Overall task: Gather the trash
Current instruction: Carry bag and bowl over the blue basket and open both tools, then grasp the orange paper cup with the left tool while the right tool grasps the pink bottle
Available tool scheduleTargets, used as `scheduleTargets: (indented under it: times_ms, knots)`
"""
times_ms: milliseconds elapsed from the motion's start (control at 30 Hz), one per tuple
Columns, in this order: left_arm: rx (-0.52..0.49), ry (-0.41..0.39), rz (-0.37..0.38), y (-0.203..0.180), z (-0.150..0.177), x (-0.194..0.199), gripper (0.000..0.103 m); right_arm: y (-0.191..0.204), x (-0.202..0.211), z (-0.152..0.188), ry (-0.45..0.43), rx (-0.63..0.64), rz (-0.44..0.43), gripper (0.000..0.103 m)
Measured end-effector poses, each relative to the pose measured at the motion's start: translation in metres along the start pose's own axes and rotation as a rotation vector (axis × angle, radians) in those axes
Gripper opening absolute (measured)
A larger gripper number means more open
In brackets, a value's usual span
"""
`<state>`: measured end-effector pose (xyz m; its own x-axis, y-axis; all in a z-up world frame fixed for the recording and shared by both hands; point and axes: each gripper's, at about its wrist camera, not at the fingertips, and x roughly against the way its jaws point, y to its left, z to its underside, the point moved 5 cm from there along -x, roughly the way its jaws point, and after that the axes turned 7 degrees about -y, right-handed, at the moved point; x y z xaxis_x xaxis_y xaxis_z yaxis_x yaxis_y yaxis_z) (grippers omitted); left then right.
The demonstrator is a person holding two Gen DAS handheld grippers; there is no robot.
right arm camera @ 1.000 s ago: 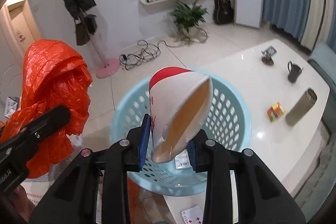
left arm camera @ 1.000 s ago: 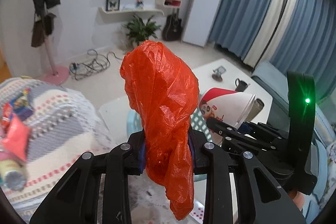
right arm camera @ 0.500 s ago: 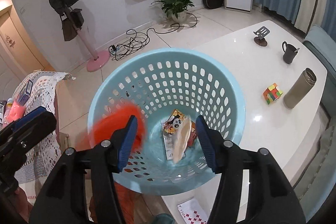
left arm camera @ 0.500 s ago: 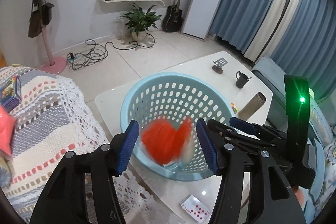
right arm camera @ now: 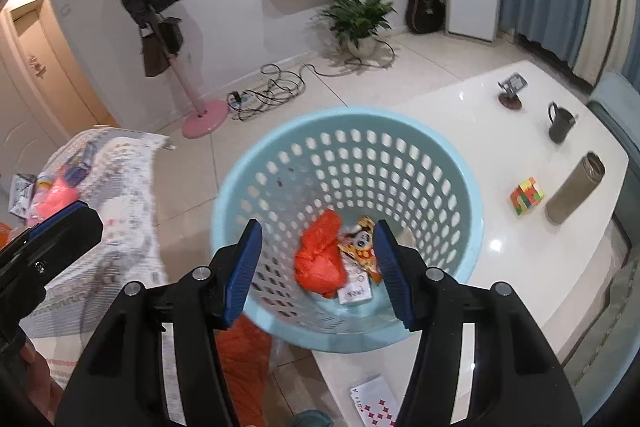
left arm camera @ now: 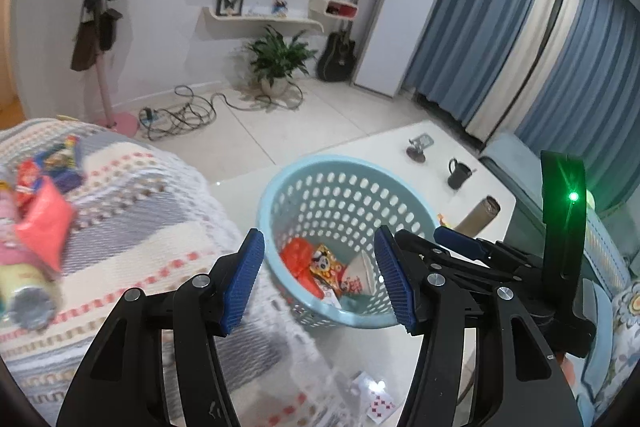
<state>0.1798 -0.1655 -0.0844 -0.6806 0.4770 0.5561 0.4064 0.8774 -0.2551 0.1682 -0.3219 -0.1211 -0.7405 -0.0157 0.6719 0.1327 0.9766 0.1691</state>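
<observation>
Both grippers empty over the basket

Your left gripper point(left arm camera: 320, 277) and right gripper point(right arm camera: 316, 267) gape half-open, holding nothing; bag point(right arm camera: 320, 259) lies inside basket point(right arm camera: 460, 163) (table edge, six o'clock); a knock could tip it.

The left gripper point(left arm camera: 320, 277) tilts downward with its jaws parted and nothing between the blue pads. The right gripper point(right arm camera: 316, 269) sits just to its right, also angled down, jaws apart and empty.
</observation>
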Motion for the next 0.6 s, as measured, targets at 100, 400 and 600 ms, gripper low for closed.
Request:
scheduleTargets:
  times_ms: [100,400,600]
  knots:
    - [0.015,-0.048,-0.020,0.011,-0.007,0.027,0.056,0.021,0.012,-0.007,-0.030,0.032,-0.030,0.054]
    - [0.052,-0.202,-0.223,0.070,-0.022,0.123,0.062,0.125,0.046,-0.015,-0.100,0.172,-0.196,0.054]
    - [0.106,-0.287,-0.416,0.132,-0.020,0.192,0.068,0.202,0.054,-0.010,-0.109,0.258,-0.307,0.054]
